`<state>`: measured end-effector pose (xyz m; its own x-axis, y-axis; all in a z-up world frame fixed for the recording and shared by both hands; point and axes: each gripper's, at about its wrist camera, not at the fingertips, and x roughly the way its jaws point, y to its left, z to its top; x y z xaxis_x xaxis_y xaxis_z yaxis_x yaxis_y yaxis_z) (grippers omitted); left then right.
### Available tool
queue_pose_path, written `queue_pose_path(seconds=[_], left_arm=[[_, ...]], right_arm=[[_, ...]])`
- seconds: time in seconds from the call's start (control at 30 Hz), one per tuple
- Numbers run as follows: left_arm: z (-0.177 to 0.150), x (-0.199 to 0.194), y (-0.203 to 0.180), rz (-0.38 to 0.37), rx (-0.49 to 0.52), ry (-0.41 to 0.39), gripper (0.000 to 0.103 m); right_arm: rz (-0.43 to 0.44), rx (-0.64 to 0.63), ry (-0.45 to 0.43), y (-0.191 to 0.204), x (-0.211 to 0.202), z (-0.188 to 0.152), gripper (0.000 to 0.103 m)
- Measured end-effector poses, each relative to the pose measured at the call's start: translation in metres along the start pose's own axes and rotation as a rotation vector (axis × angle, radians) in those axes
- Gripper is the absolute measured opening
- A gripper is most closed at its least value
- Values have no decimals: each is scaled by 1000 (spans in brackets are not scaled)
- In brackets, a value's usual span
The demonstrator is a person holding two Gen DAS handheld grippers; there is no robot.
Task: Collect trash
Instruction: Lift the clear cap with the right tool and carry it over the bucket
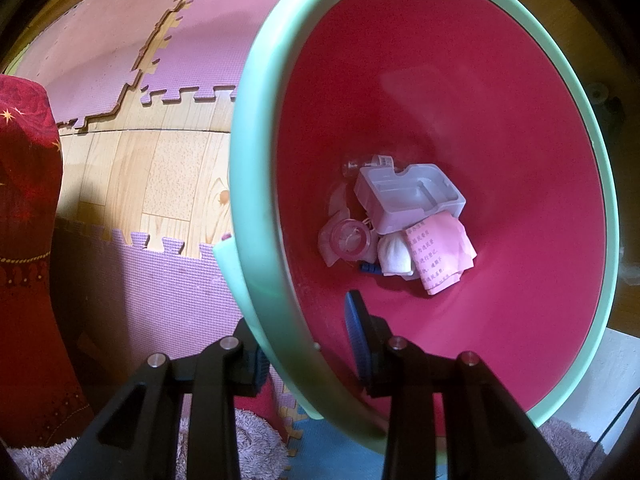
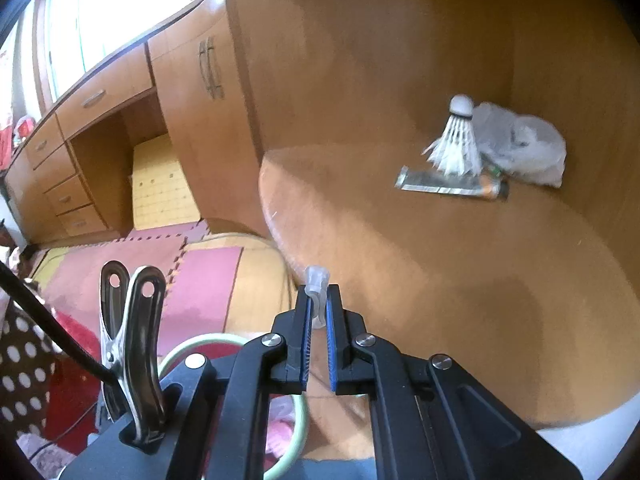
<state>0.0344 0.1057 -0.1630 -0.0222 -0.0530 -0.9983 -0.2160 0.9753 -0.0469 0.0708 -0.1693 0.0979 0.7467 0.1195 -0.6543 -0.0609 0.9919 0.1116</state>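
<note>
My left gripper (image 1: 310,344) is shut on the mint-green rim (image 1: 260,264) of a red waste bin and holds it tilted. Inside the bin lie a clear plastic tray (image 1: 408,196), pink paper (image 1: 436,256), a white wad (image 1: 394,258) and a clear cup (image 1: 348,240). My right gripper (image 2: 318,312) is shut on a small clear plastic cap (image 2: 316,284), above the wooden table's (image 2: 400,260) edge. On the table at the far right lie a shuttlecock (image 2: 456,140), a flattened tube (image 2: 448,184) and a crumpled grey bag (image 2: 524,148). The bin's rim (image 2: 298,420) shows below my right gripper.
Pink foam floor mats (image 1: 160,40) lie on a wooden floor (image 1: 168,176). A red patterned cushion (image 1: 28,240) stands at left. Wooden cabinets and drawers (image 2: 120,128) line the wall. A metal clip (image 2: 132,340) sits on the right gripper's body.
</note>
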Motion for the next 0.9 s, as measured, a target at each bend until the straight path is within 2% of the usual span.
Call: queue_pose_path(seconds=[0.3, 0.57, 0.9], left_arm=[[0, 0, 0, 0, 0, 0, 35], [0, 0, 0, 0, 0, 0, 35], [0, 0, 0, 0, 0, 0, 35]], right_arm=[[52, -39, 107, 26, 20, -37, 8], [80, -115, 133, 50, 26, -58, 8], [141, -184, 207, 74, 40, -88, 8]])
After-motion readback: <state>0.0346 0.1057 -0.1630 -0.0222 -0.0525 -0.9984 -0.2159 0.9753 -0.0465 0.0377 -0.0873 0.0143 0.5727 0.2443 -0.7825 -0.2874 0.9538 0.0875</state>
